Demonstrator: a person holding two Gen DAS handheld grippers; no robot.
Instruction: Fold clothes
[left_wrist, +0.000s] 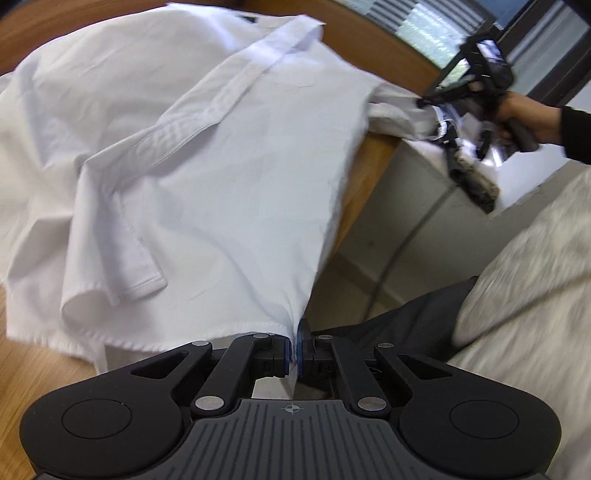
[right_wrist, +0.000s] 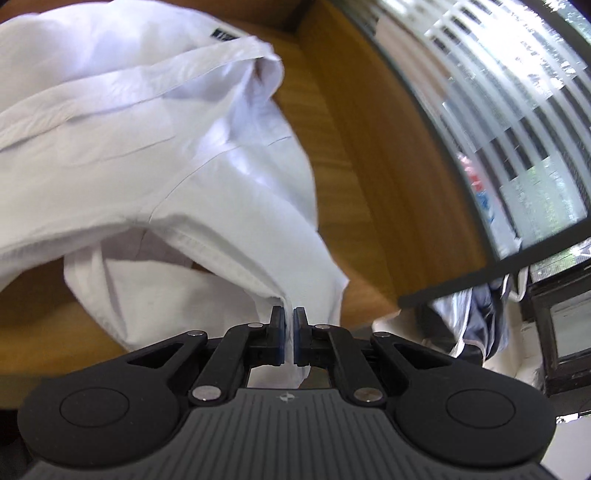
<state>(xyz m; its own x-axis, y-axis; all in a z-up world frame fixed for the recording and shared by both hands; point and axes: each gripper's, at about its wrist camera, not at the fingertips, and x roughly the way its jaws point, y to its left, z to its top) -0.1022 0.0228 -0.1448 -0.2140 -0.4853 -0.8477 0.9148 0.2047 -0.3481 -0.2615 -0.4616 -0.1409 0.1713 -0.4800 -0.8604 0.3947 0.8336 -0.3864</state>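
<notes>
white shirt (left_wrist: 207, 155) spread over a wooden surface (left_wrist: 373, 166), filling the left wrist view from 9 to 1 o'clock, hem edge hanging off at 6. left hand-held gripper (left_wrist: 293, 350) pinched tight on the hem corner at 6 o'clock. right hand-held gripper (right_wrist: 290, 332) likewise clamped on a bunched fabric edge, seen in the left wrist view at 2 o'clock, beyond the surface's edge, held by a hand (left_wrist: 517, 110) in a dark sleeve. likely step: laying the shirt flat before folding. best done by keeping both grips firm, holding even tension between the corners, lowering together, smoothing wrinkles before release.
</notes>
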